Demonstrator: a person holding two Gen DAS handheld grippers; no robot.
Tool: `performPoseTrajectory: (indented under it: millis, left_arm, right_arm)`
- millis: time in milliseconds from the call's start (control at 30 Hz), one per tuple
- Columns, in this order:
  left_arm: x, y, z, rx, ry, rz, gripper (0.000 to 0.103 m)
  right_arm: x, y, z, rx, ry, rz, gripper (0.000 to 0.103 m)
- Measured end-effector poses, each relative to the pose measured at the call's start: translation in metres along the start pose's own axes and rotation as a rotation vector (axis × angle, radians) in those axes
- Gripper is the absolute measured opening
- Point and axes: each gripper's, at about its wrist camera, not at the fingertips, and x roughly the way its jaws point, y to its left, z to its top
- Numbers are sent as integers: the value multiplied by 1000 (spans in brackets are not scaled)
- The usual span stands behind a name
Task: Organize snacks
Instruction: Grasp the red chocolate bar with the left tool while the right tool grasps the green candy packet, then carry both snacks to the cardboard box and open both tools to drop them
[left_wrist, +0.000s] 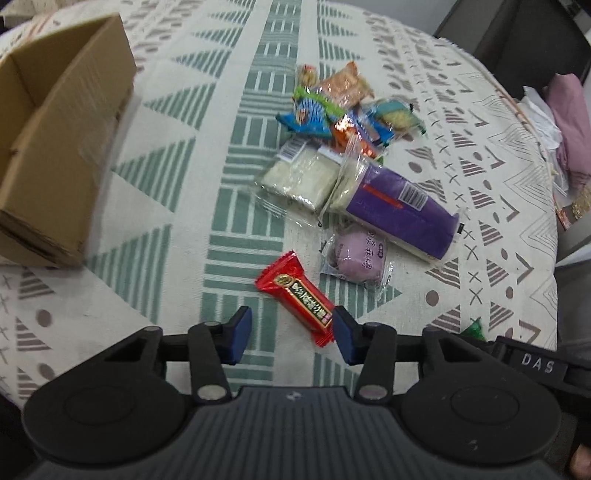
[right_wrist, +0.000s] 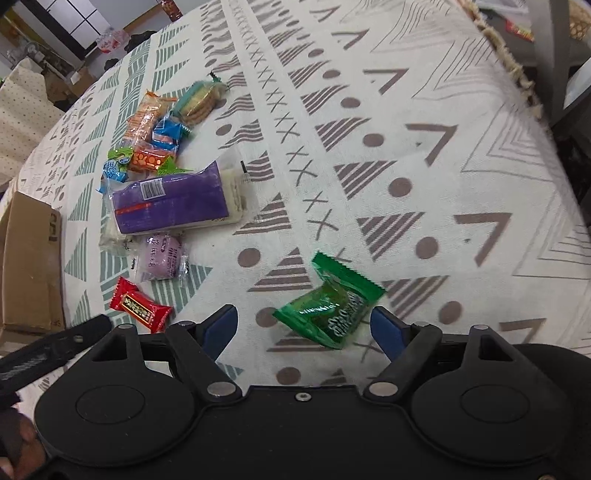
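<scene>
Now your left gripper (left_wrist: 291, 334) has its jaws apart, with the near end of the red candy (left_wrist: 297, 297) lying between the tips, closer to the right-hand one. Your right gripper (right_wrist: 304, 328) is also spread wide around the green candy (right_wrist: 330, 306). The cardboard box (left_wrist: 62, 147) sits left of the red candy.

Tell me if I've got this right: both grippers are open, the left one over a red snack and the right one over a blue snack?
Not quite. The right gripper is over a green snack, not a blue one, as the right wrist view shows. The left gripper, also open, is over the red snack.
</scene>
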Motion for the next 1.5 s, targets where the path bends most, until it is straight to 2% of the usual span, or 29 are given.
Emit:
performPoseTrajectory:
  millis: [100,167,367,467,600,800,1067,1267,1500]
  left_arm:
    - [10,-5,4,-10,12,6,44]
    - [16,-7,7,-11,21,12,42]
    - [29,-9,11,-40,36,-5,38]
    - [30,-9,12,-41,27,-11,32]
    - [27,-6,11,-51,10,-35,21]
    - [15,1,8,-36,-36,-50,14]
    - [-19,12,8,-35,-108,-90,14]
    - [-47,27,10,-27,-172,-94,14]
    - [-74,54,15,-66,-246,-110,14]
  right_arm:
    - [11,-3,3,28,21,17,68]
    - [17,-5,6,51,34,26,58]
    - [23,-1,6,14,27,26,48]
    - [23,1,6,-6,20,35,44]
    - [19,4,6,-30,-2,47,42]
    - [8,11,8,-49,-51,67,42]
    - [-13,27,4,-80,-103,76,42]
    - [-29,53,-2,-108,-145,97,42]
    - [-44,85,-10,-145,-190,120,42]
